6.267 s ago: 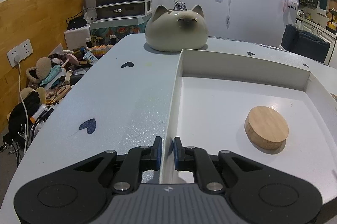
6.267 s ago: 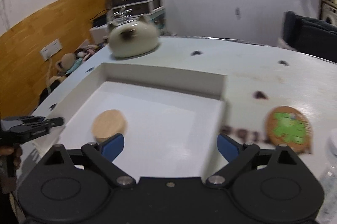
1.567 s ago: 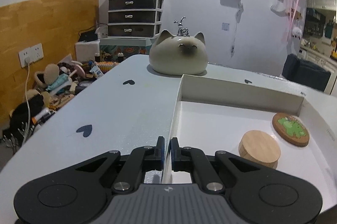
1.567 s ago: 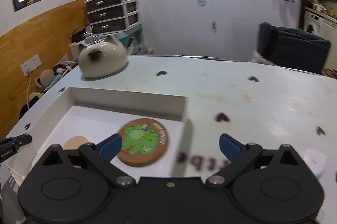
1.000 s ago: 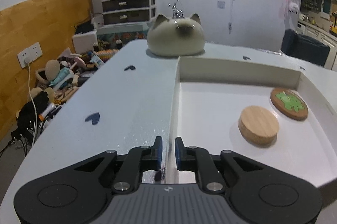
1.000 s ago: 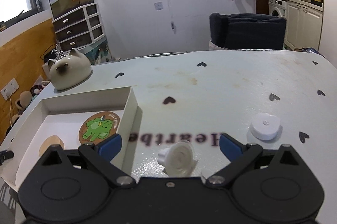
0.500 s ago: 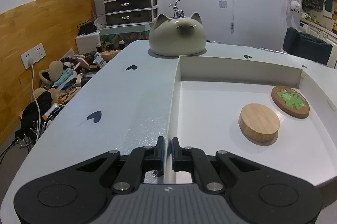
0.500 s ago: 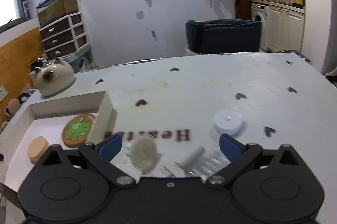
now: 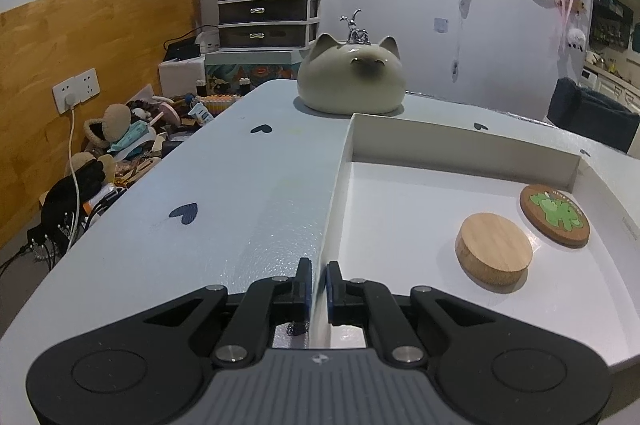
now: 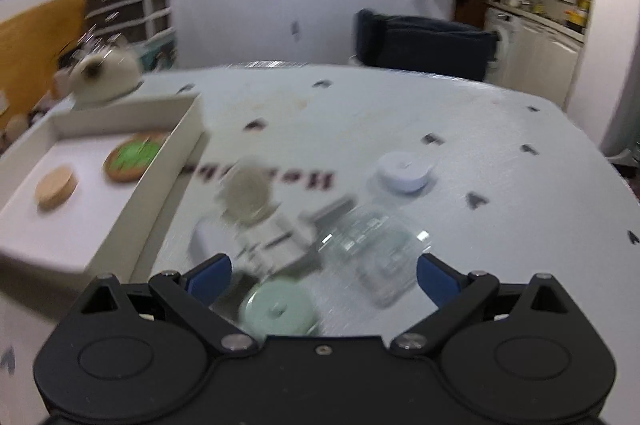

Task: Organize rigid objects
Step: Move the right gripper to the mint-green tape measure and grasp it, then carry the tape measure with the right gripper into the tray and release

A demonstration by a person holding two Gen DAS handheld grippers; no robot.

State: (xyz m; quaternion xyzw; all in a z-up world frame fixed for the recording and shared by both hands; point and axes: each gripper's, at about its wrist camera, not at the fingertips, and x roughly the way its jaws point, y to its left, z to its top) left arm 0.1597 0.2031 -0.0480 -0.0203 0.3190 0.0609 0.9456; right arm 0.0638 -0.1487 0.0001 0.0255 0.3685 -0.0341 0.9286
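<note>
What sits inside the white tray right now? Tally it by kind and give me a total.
plain wooden disc: 1
green-printed coaster: 1
Total inside the white tray: 2

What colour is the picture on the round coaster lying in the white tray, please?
Green, on a brown coaster; clearest in the left wrist view.

- A pale table (image 9: 240,193) printed with dark hearts carries everything.
- A white tray (image 9: 460,149) lies on it.
- A cat-shaped ceramic pot (image 9: 352,81) stands just beyond the tray's far corner.
- Right of the tray, blurred, lie a white puck (image 10: 403,172), a clear plastic case (image 10: 372,245), a pale green disc (image 10: 278,309) and a round translucent cap (image 10: 246,191).
</note>
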